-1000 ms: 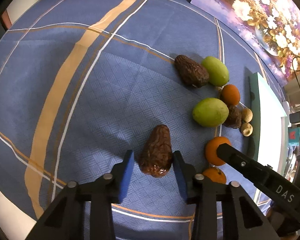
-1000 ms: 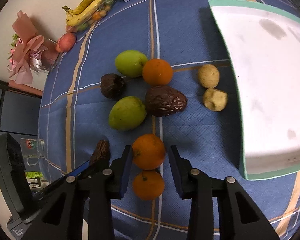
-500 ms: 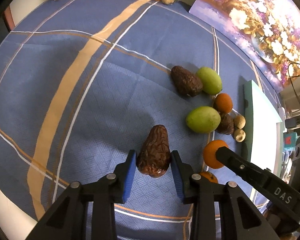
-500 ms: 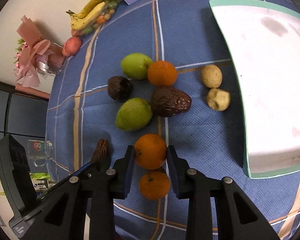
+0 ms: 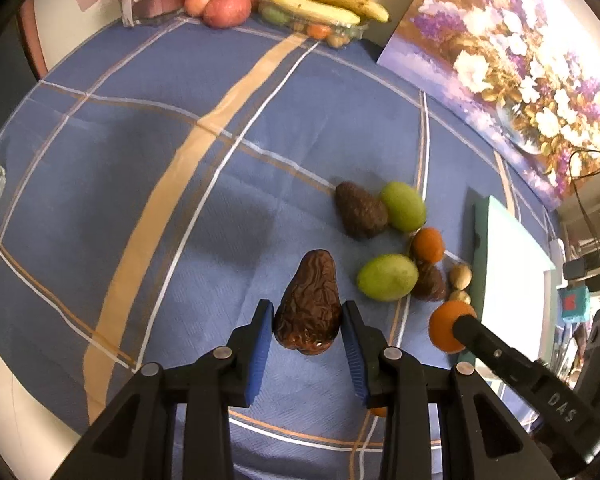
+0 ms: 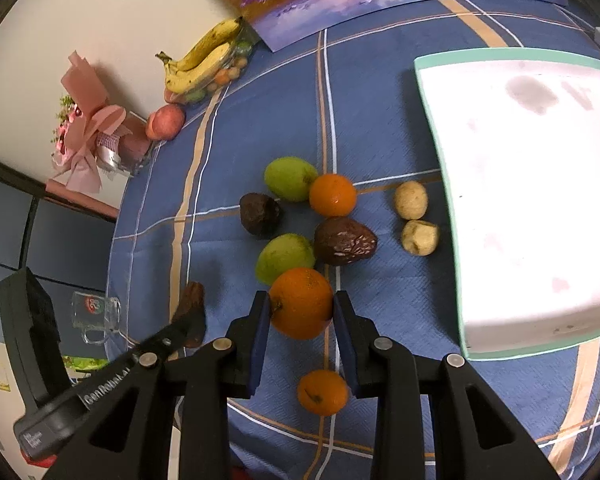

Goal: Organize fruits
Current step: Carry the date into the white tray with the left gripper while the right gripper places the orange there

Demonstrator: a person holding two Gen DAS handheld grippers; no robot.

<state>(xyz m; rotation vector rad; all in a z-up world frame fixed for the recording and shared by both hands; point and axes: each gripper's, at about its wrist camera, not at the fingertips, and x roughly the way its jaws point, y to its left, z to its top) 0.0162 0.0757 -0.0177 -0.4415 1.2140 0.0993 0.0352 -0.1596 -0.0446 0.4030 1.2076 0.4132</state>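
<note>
My left gripper (image 5: pixel 306 346) is shut on a wrinkled dark brown avocado (image 5: pixel 308 306), held clear above the blue cloth. An orange (image 6: pixel 301 303) is clamped in my right gripper (image 6: pixel 300 332), also raised off the table; the same orange (image 5: pixel 446 326) shows at the right of the left wrist view. On the cloth lie two green fruits (image 6: pixel 290 178) (image 6: pixel 285 257), two more dark avocados (image 6: pixel 260 214) (image 6: pixel 345 241), an orange (image 6: pixel 332 195), a smaller orange (image 6: pixel 322 392) under my right gripper, and two pale round fruits (image 6: pixel 410 200) (image 6: pixel 420 237).
A white cutting board with a green rim (image 6: pixel 444 184) lies at the right. Bananas (image 6: pixel 204 56), apples (image 6: pixel 166 121), a pink bouquet (image 6: pixel 88 136) and a flower painting (image 5: pixel 500 64) line the far edge. A glass mug (image 6: pixel 96 316) stands at the left.
Both grippers have risen, each lifting its fruit off the cloth. The left jaws closed fully on the avocado. The table looks farther away in both views.
</note>
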